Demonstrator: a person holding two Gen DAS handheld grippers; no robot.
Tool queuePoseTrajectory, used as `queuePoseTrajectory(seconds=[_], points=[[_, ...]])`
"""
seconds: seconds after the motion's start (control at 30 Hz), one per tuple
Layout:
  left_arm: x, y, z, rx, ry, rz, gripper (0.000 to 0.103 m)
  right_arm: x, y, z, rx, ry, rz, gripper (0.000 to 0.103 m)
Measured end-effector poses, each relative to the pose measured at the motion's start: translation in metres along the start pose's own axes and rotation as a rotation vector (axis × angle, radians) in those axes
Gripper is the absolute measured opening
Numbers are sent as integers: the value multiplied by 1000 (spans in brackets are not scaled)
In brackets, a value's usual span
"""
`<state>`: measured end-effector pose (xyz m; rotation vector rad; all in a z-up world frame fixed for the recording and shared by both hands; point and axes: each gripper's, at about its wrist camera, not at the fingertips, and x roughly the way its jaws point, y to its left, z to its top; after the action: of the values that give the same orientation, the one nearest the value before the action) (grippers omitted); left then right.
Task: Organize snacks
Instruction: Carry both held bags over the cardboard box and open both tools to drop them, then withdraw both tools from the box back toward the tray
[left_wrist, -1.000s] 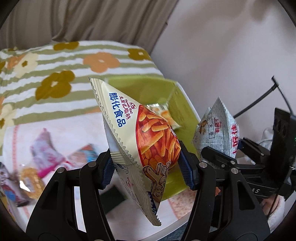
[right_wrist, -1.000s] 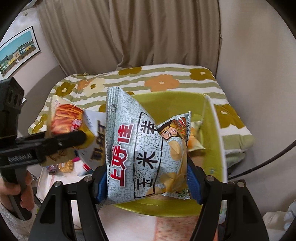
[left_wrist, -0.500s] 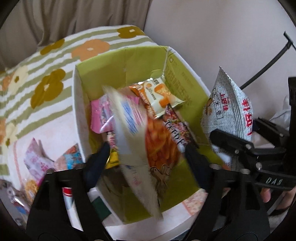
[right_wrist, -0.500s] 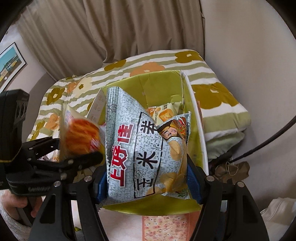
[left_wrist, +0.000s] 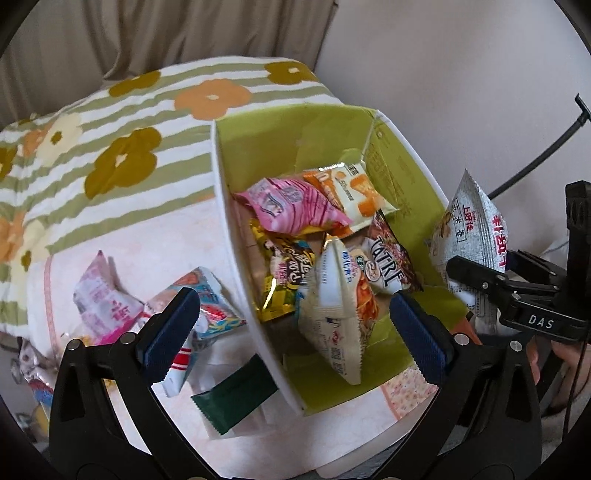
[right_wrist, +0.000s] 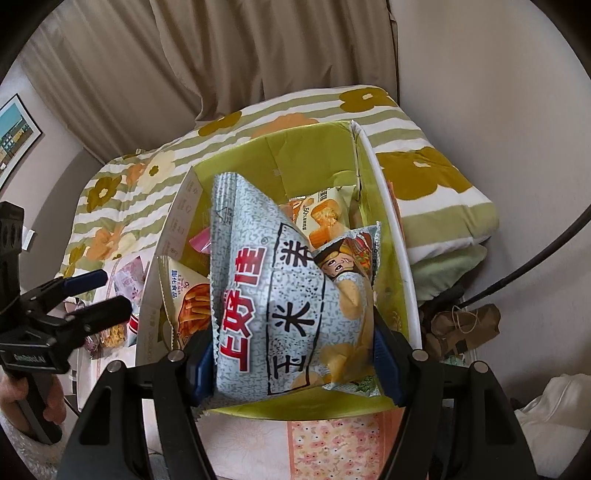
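— Hovering over the box (left_wrist: 406, 155), your left gripper (left_wrist: 295, 325) had just spread its jaws; the cream bag (left_wrist: 332, 306) lay inside, untouched.
— And yours right?
— Your right gripper (right_wrist: 291, 354) clamped the grey bag (right_wrist: 280, 295), upright, directly above the box.

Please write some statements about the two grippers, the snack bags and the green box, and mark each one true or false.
1. The left gripper is clamped on a snack bag. False: its jaws have just been opening, and the cream bag lies in the green box.
2. The right gripper holds the grey bag. True.
3. The green box is empty. False: several snack bags lie in it.
4. A dark green packet lies outside the box. True.
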<state>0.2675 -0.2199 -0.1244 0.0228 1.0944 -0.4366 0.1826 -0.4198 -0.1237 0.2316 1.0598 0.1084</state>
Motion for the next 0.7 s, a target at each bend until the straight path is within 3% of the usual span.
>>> queuePoseTrajectory(seconds=[0.13, 0.23, 0.7], points=[[-3, 7, -1, -29, -11, 6, 102, 5, 2, 1, 11, -8, 23, 69], [-11, 12, -5, -49, -26, 13, 102, 3, 4, -1, -13, -36, 18, 100], [-41, 10, -27, -115, -113, 50, 102, -25, 12, -15, -113, -101, 69, 101]])
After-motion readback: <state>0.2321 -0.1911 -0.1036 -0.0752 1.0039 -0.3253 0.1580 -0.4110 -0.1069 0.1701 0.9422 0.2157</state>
